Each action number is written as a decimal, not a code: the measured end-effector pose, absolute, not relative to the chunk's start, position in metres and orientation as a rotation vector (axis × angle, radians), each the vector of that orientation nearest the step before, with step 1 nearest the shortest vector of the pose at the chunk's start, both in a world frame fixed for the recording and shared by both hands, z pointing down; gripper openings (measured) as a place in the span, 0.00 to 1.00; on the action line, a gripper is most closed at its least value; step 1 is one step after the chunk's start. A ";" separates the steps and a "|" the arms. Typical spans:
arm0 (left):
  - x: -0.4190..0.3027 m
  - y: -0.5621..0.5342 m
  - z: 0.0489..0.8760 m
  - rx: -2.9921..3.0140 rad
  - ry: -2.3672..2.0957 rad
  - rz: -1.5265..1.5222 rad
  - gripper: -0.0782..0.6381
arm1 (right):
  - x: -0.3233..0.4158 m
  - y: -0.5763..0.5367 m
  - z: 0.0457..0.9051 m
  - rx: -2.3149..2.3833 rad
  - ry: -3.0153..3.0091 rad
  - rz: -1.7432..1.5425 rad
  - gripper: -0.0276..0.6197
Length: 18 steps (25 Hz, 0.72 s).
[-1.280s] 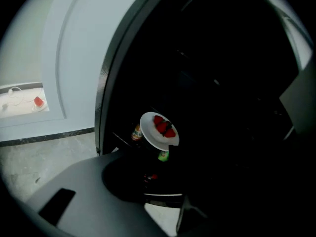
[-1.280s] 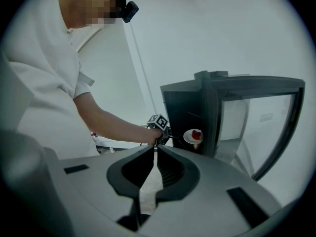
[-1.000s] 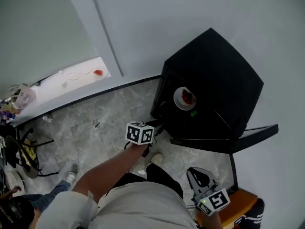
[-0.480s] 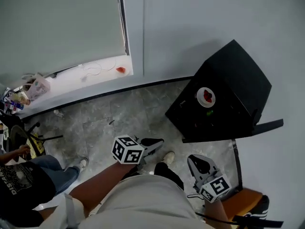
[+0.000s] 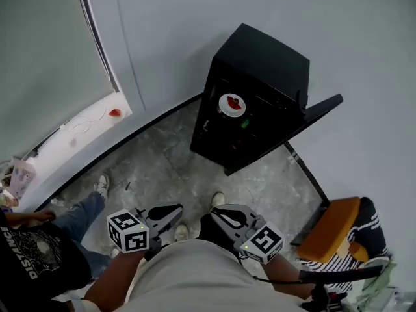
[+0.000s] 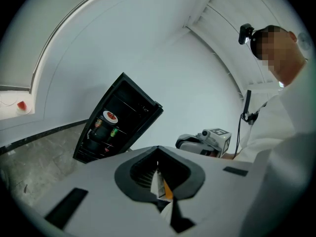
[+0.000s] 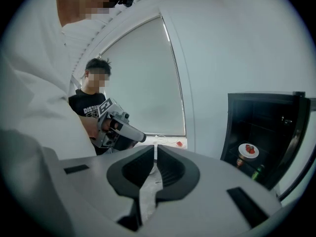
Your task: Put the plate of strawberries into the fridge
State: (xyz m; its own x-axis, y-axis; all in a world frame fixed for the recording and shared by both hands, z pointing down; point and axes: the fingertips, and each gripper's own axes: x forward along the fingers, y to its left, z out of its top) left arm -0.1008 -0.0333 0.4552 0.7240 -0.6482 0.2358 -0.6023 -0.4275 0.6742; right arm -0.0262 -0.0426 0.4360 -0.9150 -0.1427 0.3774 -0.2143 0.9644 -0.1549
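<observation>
My left tool (image 6: 158, 152) and right tool (image 7: 155, 149) are closed, empty. The round white strawberry plate (image 5: 232, 104) sits inside the black fridge (image 5: 266, 60), its berries too small to count.

- The head camera sits above the person's chest and looks steeply down: the left gripper (image 5: 170, 214) and right gripper (image 5: 223, 214) are close at the bottom, the open fridge (image 5: 260, 103) farther off across the floor (image 5: 162, 161).
- The left gripper's camera looks along its jaws towards the fridge from a distance, with the right gripper near on its right.
- The right gripper's camera faces the window (image 7: 143, 83), with the fridge at its right edge and the left gripper close on its left.
- All three views share the fridge and the plate of strawberries (image 5: 232, 104) inside.
</observation>
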 end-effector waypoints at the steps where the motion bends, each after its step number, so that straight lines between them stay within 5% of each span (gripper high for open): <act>1: -0.103 -0.029 0.457 2.149 -0.939 -0.071 0.13 | -0.027 -0.037 0.437 0.269 -2.743 0.280 0.09; 18: -0.119 0.007 0.464 2.174 -0.940 -0.022 0.13 | -0.044 0.003 0.432 0.283 -2.740 0.230 0.08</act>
